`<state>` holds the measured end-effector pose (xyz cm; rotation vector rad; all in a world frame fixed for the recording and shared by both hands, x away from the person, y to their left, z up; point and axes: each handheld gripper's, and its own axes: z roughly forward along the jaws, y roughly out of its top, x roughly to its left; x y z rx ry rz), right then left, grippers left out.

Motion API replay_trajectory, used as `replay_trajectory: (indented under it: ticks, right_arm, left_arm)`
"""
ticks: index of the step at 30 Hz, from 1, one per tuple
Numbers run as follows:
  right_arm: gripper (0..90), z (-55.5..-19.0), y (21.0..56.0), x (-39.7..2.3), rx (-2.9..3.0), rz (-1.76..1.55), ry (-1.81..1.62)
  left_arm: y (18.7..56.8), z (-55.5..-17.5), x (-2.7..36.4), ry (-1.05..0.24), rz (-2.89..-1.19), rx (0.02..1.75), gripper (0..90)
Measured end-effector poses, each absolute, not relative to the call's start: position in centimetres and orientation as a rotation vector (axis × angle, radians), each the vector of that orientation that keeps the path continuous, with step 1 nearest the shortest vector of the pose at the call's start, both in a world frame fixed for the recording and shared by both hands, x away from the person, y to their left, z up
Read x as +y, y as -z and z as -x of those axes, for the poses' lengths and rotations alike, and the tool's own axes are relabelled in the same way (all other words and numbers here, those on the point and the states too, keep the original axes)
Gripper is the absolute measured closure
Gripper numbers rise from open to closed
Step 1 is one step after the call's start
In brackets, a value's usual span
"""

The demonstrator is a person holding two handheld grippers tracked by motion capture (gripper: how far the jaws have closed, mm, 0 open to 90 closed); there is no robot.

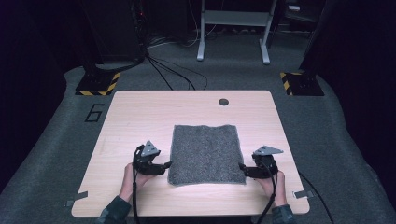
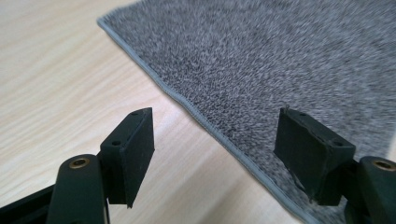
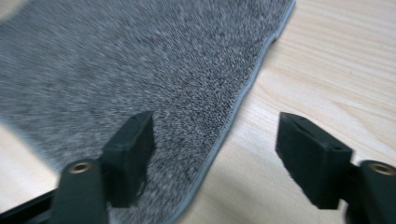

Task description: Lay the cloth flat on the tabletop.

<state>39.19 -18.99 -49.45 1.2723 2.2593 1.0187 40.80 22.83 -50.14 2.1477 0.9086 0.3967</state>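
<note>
Lying flat near the middle of the counter, the grey mat looked spread out; the left gripper and right gripper straddled its near corners, jaws apart, holding nothing.

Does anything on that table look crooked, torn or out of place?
Nothing stands out. The grey cloth lies flat and roughly square to the table, its hemmed edge unfrayed. The left gripper and right gripper stand open at its near corners.

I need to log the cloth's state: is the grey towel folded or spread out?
Spread out: the grey towel lies flat as one square layer on the table, no fold visible.
</note>
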Motion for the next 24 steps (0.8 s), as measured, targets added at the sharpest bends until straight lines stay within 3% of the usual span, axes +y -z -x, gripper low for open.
replay_trajectory:
  ticks: [13,24]
  right_arm:
    - [0.7,-41.2,52.2,-17.1,2.275,-1.311,-0.893]
    - [0.0,-40.5,52.7,-16.9,2.25,-1.325,-0.912]
  left_arm:
    - [51.8,-41.1,21.5,-0.494,-2.242,0.968,20.9]
    - [52.0,-40.0,22.3,-0.518,-2.214,0.989,21.2]
